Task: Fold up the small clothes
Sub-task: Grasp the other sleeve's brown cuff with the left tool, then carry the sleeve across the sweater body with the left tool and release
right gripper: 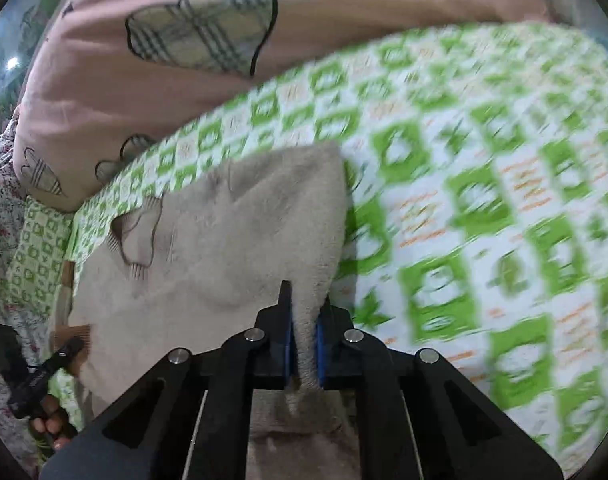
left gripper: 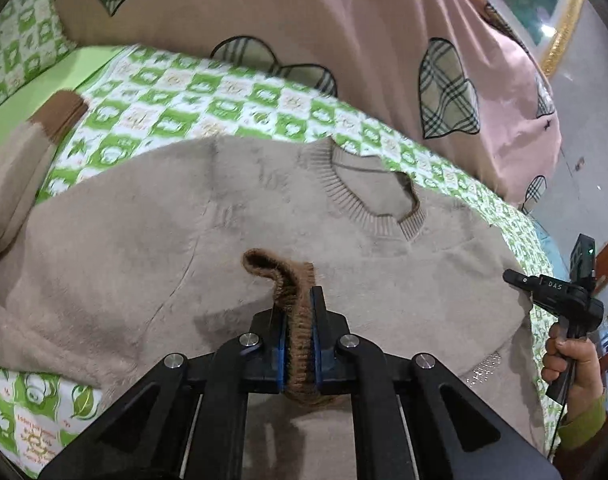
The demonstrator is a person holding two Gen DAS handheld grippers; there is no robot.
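A small beige fluffy sweater (left gripper: 208, 216) with a ribbed neckline (left gripper: 368, 200) lies flat on a green-and-white checked sheet (left gripper: 192, 100). My left gripper (left gripper: 300, 300) is shut on the sweater's brown ribbed cuff (left gripper: 292, 284) and holds it over the sweater's chest. One sleeve with a brown cuff (left gripper: 60, 116) lies out at the left. My right gripper (right gripper: 303, 308) is shut on a beige edge of the sweater (right gripper: 240, 232), lifting a fold of it. The right gripper also shows at the right edge of the left wrist view (left gripper: 516, 276), in a hand.
A large pink quilt with plaid leaf patches (left gripper: 344, 20) lies bunched along the far side of the bed; it also shows in the right wrist view (right gripper: 144, 80). The checked sheet (right gripper: 484, 200) stretches to the right. A gold picture frame (left gripper: 564, 32) stands at far right.
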